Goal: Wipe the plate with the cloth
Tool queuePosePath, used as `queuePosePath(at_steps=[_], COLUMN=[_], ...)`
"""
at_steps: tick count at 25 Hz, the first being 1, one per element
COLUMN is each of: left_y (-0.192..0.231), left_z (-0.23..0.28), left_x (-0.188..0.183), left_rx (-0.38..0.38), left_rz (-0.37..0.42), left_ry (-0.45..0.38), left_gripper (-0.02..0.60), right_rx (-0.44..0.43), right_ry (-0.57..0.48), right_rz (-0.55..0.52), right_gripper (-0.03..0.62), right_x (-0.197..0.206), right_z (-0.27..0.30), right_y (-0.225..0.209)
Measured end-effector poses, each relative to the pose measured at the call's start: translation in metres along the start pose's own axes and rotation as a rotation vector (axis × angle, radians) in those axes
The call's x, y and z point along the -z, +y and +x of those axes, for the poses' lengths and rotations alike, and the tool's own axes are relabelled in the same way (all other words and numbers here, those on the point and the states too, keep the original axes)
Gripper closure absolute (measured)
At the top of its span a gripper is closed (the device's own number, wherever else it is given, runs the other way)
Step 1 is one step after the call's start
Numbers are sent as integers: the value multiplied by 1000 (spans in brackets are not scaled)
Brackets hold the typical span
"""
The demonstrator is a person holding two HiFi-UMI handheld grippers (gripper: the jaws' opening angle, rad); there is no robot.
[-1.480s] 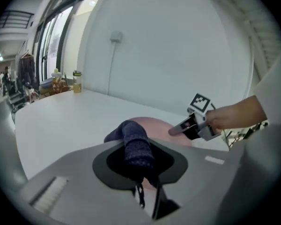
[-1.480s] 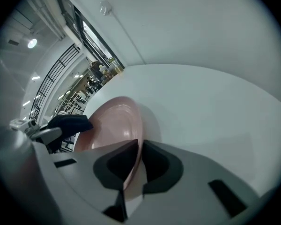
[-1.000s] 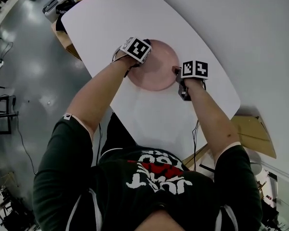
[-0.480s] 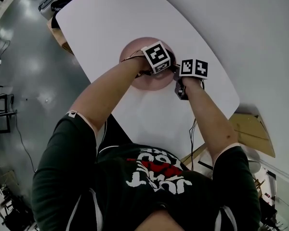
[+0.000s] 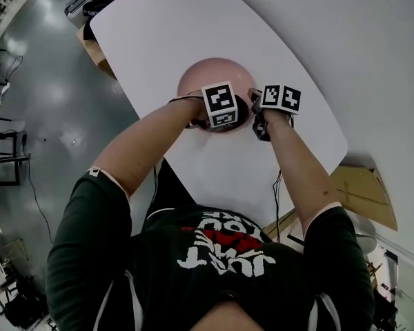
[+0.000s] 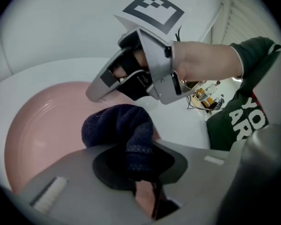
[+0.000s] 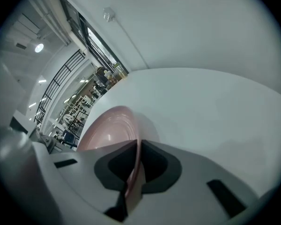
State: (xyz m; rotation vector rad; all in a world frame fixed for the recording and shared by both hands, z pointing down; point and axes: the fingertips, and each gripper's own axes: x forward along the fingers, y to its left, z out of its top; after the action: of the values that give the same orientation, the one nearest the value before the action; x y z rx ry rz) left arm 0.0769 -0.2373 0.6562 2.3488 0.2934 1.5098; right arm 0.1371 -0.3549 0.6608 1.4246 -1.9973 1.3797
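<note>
1. My left gripper (image 6: 139, 168) is clamped tight on a bunched dark blue cloth (image 6: 117, 123); the cloth presses on the pink plate (image 5: 208, 81), on the side nearest me.
2. My right gripper (image 7: 136, 165) is closing its jaws; the plate's rim stands edge-on between the pads, pinched.
3. The plate sits on the white table (image 5: 276, 40); my two grippers work just beside each other.

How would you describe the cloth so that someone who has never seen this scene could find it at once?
On the white table lies a pink plate. Over it, the left gripper clamps a bunched dark blue cloth, the only dark, soft thing against the smooth pink.
</note>
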Motion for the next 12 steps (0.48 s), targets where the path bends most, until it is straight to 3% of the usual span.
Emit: queuePosePath(at_steps=[5, 12], left_y=[-5, 30], left_z=[-20, -56], left_x=[51, 101], left_rx=[22, -118], left_rz=[-32, -124], left_ry=[87, 183], left_gripper=[511, 510], right_rx=[-2, 9], right_ry=[-1, 5], right_rz=[-23, -84], right_gripper=[574, 574], right_x=[0, 4], right_z=[0, -5], right_y=[1, 3])
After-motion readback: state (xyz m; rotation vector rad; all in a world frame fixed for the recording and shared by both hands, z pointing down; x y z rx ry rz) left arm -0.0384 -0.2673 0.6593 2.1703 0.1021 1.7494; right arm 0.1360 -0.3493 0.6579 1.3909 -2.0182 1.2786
